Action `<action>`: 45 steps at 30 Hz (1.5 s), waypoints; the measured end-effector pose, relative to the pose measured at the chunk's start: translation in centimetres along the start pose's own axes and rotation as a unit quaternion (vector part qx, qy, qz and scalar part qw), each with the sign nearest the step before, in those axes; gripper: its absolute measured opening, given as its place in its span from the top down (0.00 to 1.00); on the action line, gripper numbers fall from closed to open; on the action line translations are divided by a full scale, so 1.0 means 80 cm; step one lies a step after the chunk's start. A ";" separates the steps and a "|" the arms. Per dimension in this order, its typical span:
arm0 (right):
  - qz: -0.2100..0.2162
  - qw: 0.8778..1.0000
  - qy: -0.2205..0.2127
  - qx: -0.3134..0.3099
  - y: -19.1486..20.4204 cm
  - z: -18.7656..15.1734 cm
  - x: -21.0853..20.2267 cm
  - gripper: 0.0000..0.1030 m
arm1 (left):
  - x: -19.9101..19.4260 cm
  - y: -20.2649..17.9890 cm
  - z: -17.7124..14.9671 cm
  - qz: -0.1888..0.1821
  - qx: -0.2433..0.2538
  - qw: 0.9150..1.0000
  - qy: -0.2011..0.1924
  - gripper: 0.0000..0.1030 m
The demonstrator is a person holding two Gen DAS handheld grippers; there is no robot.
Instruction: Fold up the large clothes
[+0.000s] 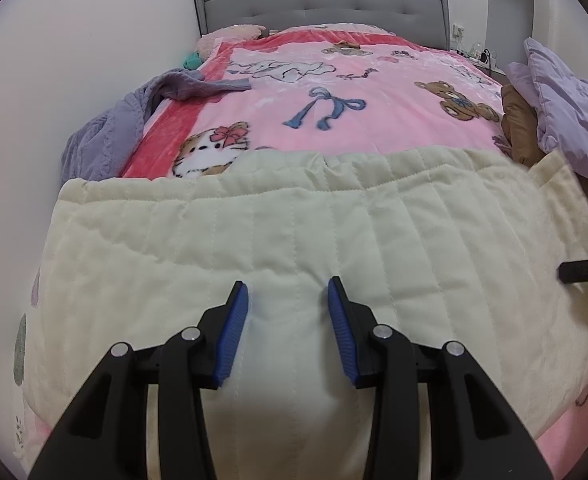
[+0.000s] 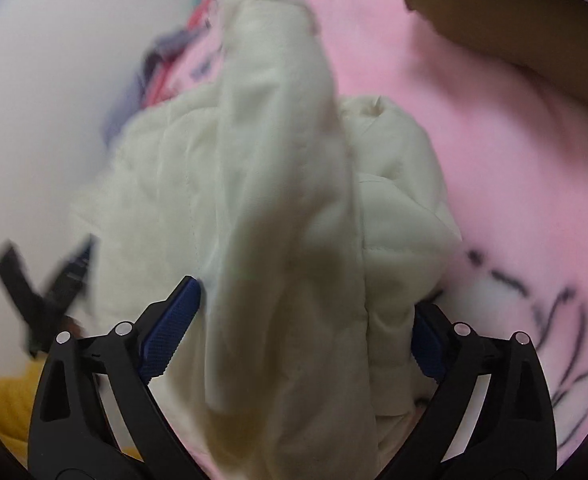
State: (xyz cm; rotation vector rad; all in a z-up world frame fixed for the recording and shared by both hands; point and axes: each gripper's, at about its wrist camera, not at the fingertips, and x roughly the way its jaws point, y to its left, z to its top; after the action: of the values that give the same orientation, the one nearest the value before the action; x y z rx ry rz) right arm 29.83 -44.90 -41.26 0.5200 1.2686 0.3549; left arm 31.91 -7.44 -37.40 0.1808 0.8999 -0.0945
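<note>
Cream quilted fabric fills most of what I see: a large padded garment (image 1: 294,232) lies spread across the near end of the bed, on top of a pink cartoon blanket (image 1: 374,92) printed with bears, a cat and a blue bow. My left gripper (image 1: 288,304) hangs just above the garment's near middle, its blue-padded jaws spread apart with nothing between them but the stitched cloth below; I cannot tell whether the tips touch it.

In the right wrist view, my right gripper (image 2: 306,320) has its jaws spread wide, and a thick bunch of the same cream garment (image 2: 278,184) sits between them (the view is blurred, so I cannot tell whether the pads (image 2: 174,316) press it or merely flank it). The cloth rises in a tall fold ahead of the fingers, with the pink blanket (image 2: 494,160) beyond it.

Beside the bed's left edge a grey-purple knitted sweater (image 1: 110,132) drapes over the blanket's red border. At the right edge lie a lilac puffy jacket (image 1: 566,100) and a brown piece of cloth (image 1: 522,128) beneath it. A grey upholstered headboard (image 1: 318,4) stands at the far end, against a white wall (image 1: 86,40).
</note>
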 end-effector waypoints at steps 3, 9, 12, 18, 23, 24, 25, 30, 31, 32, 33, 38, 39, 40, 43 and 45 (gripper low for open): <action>-0.018 1.000 -0.001 0.000 0.001 0.003 0.008 0.27 | -0.001 0.000 0.002 0.002 0.003 1.000 0.001 0.61; -0.062 0.998 -0.002 -0.024 0.035 -0.005 0.004 0.50 | -0.013 0.014 0.002 -0.017 -0.019 1.000 -0.010 0.56; -0.107 0.993 0.008 -0.042 0.055 -0.004 0.016 0.51 | -0.024 0.034 0.003 -0.016 -0.032 0.999 0.002 0.35; -0.142 0.988 0.032 -0.048 0.061 0.008 0.038 0.46 | -0.060 0.146 -0.001 0.024 -0.038 0.999 -0.006 0.15; -0.150 0.987 0.049 -0.041 0.062 0.020 0.050 0.41 | -0.018 0.272 0.018 -0.029 -0.057 0.997 0.042 0.09; -0.154 0.986 0.051 -0.042 0.064 0.021 0.054 0.40 | 0.000 0.290 0.021 -0.055 -0.061 0.995 0.059 0.09; -0.159 0.985 0.054 -0.044 0.066 0.022 0.058 0.38 | 0.024 0.311 0.024 -0.105 -0.070 0.989 0.080 0.09; -0.173 0.982 0.066 -0.033 0.068 0.030 0.073 0.32 | 0.120 0.355 0.017 -0.286 -0.144 0.931 0.174 0.09; -0.173 0.982 0.067 -0.029 0.068 0.031 0.075 0.31 | 0.137 0.358 0.013 -0.308 -0.154 0.919 0.190 0.09; -0.173 0.982 0.068 -0.027 0.068 0.032 0.077 0.31 | 0.146 0.356 0.010 -0.315 -0.155 0.915 0.198 0.07; -0.173 0.982 0.069 -0.025 0.068 0.033 0.078 0.30 | 0.156 0.355 0.006 -0.323 -0.154 0.911 0.206 0.05; -0.178 0.981 0.077 -0.026 0.067 0.033 0.077 0.27 | 0.186 0.345 -0.006 -0.361 -0.155 0.889 0.236 0.04; -0.179 0.980 0.079 -0.025 0.067 0.035 0.079 0.26 | 0.189 0.344 -0.006 -0.368 -0.155 0.884 0.242 0.04; -0.180 0.980 0.079 -0.022 0.067 0.036 0.080 0.24 | 0.193 0.343 -0.007 -0.374 -0.155 0.880 0.248 0.04; -0.180 0.981 0.076 -0.015 0.063 0.037 0.082 0.19 | 0.194 0.335 0.003 -0.400 -0.140 0.868 0.259 0.05; -0.178 0.981 0.073 -0.016 0.064 0.036 0.082 0.18 | 0.178 0.323 0.012 -0.422 -0.108 0.865 0.248 0.05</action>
State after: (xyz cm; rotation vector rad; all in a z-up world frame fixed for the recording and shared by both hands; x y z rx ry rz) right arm 34.51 -37.71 -43.16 0.2330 1.4660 0.1135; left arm 45.50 17.60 -44.98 -0.4377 1.4496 -0.7891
